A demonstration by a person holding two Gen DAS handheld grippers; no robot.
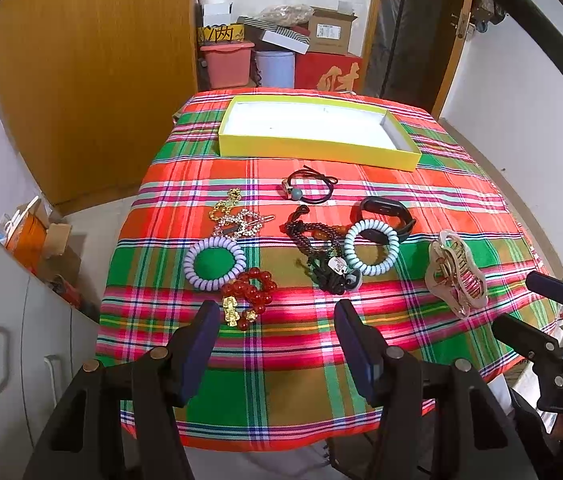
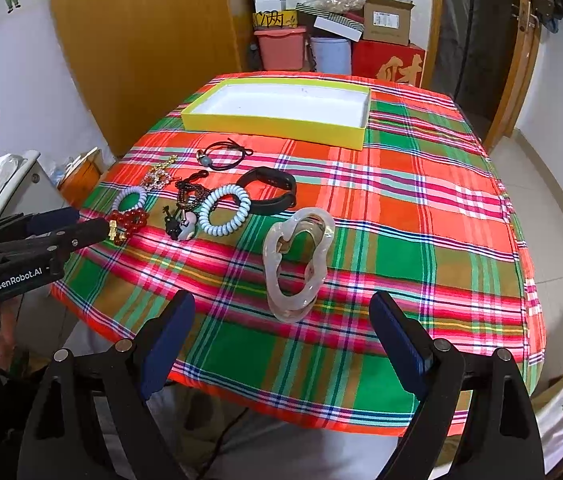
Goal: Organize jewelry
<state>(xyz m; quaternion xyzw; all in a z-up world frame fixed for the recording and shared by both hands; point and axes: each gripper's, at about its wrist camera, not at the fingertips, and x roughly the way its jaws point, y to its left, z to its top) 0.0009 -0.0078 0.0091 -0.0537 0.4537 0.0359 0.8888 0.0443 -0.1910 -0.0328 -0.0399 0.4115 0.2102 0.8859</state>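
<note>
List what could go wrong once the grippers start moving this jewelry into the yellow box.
1. The dark bead strand, black cords and pale blue coil tie overlap, so lifting one may drag the others.
2. The hair claw is rounded and glossy, so it may slip from the open right gripper.
3. The red bead bracelet lies nearest the table's front edge.

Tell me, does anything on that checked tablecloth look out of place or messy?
Mostly a loose scatter. The yellow box sits empty while every piece lies outside it. The dark bead strand is tangled with a black cord bundle, and the pale blue coil tie overlaps the black wristband. Nothing looks broken.
</note>
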